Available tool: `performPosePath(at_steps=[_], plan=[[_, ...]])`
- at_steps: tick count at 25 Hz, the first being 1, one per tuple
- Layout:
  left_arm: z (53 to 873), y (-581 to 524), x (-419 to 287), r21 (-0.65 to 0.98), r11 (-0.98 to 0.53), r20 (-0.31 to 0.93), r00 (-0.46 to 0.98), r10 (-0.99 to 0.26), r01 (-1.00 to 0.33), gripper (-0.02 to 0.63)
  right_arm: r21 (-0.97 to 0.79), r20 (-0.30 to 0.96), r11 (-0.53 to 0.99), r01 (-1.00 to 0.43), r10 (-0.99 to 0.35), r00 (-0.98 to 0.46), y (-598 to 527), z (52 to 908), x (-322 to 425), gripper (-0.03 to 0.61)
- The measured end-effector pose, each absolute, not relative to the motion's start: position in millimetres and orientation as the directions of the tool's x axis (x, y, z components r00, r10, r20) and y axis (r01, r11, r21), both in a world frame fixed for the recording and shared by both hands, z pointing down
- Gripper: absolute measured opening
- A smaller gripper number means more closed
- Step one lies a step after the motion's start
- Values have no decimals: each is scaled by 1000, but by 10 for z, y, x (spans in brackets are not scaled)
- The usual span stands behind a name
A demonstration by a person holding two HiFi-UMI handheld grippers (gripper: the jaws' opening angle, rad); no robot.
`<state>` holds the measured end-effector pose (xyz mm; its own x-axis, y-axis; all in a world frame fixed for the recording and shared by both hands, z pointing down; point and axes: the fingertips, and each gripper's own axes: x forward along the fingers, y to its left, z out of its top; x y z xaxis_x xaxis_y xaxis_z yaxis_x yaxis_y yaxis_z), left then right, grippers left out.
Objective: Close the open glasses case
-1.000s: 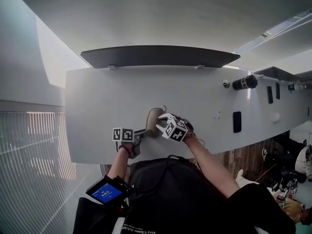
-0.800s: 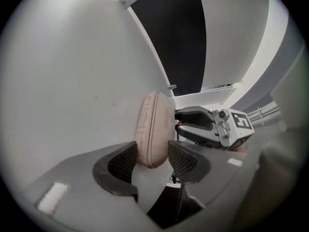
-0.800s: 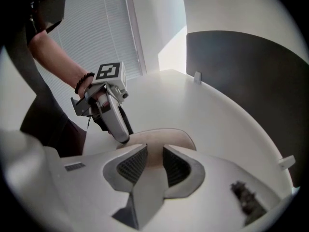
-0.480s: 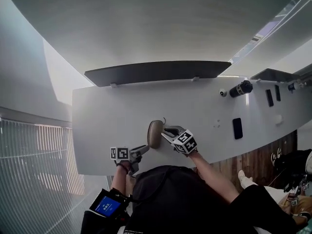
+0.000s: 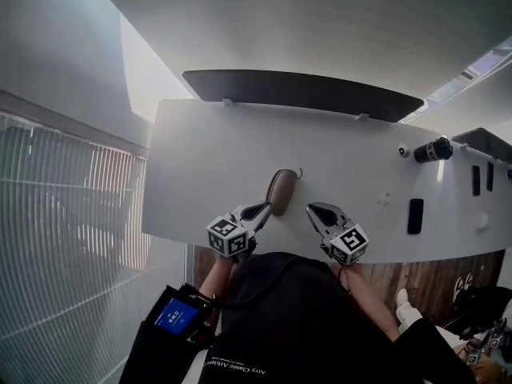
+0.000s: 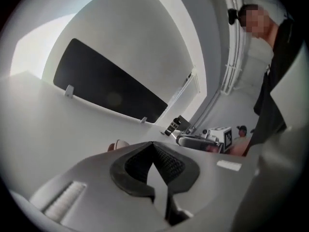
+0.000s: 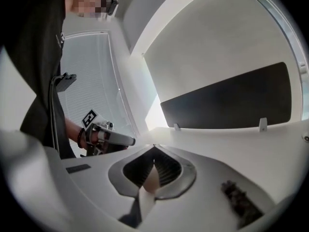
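Note:
A brown oval glasses case (image 5: 281, 191) lies on the white table (image 5: 200, 158) with its lid down; a thin cord sticks out at its far end. My left gripper (image 5: 262, 210) hovers just left of the case's near end, apart from it. Its jaws have just been closing and are now shut with nothing between them (image 6: 153, 144). In the left gripper view a sliver of the case (image 6: 118, 145) peeks over the jaw. My right gripper (image 5: 314, 209) hangs to the right of the case, clear of it, also shut and empty (image 7: 154, 147).
A long black panel (image 5: 304, 90) stands along the table's far edge. At the right lie a black cylinder (image 5: 432, 150), a dark phone (image 5: 414, 215) and other dark items (image 5: 476, 180). Window blinds (image 5: 72, 214) fill the left. The table's near edge runs under both grippers.
Both grippers have pulled off the case toward me and risen. The right one, which rested on the case, now hangs to its right. The left jaws went from open to shut.

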<state>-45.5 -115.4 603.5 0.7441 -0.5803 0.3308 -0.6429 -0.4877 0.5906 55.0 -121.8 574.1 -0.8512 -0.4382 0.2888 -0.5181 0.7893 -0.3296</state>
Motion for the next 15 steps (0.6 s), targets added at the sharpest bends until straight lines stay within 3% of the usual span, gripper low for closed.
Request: performPosePath(at_steps=[3, 15], plan=[[5978, -1079, -315, 512, -519, 360, 719, -594, -685, 8, -328, 297, 811, -484, -398, -868, -1091, 5740, 553, 8], [6076, -572, -84, 472, -427, 437, 626, -646, -771, 8, -302, 341, 854, -424, -318, -885, -818, 6040, 932, 6]])
